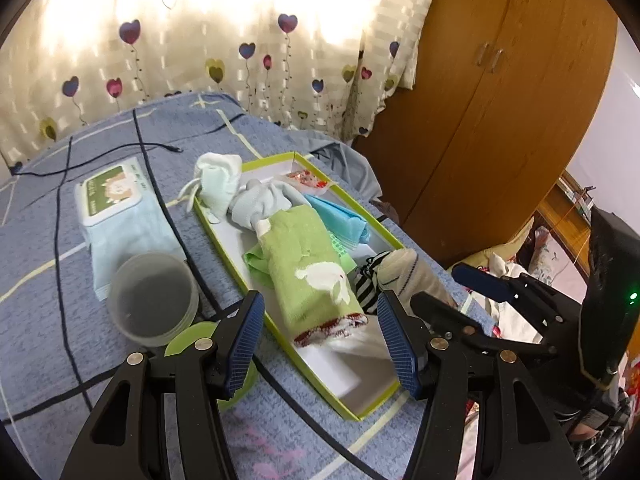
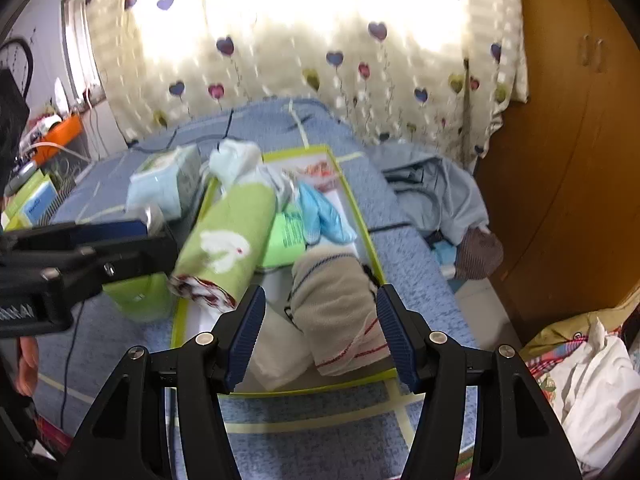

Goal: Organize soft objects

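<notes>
A green-rimmed white box [image 1: 360, 396] lies on the blue bedspread and holds soft things. A rolled green towel with a white rabbit [image 1: 316, 276] lies lengthwise in it, with pale blue-white cloths [image 1: 224, 184] at its far end and a blue cloth [image 1: 340, 220] beside it. A beige striped sock roll [image 2: 340, 300] lies at the box's near right. My left gripper [image 1: 320, 344] is open and empty above the towel's near end. My right gripper [image 2: 318, 336] is open, with the sock roll between its fingers but apart from them.
A wipes pack [image 1: 120, 208], a clear round tub [image 1: 154, 298] and a green lid [image 1: 192, 340] lie left of the box. Black cables [image 1: 60, 248] cross the bedspread. A grey garment [image 2: 436, 196] is heaped at the right bed edge. A wooden wardrobe [image 1: 500, 100] stands beyond.
</notes>
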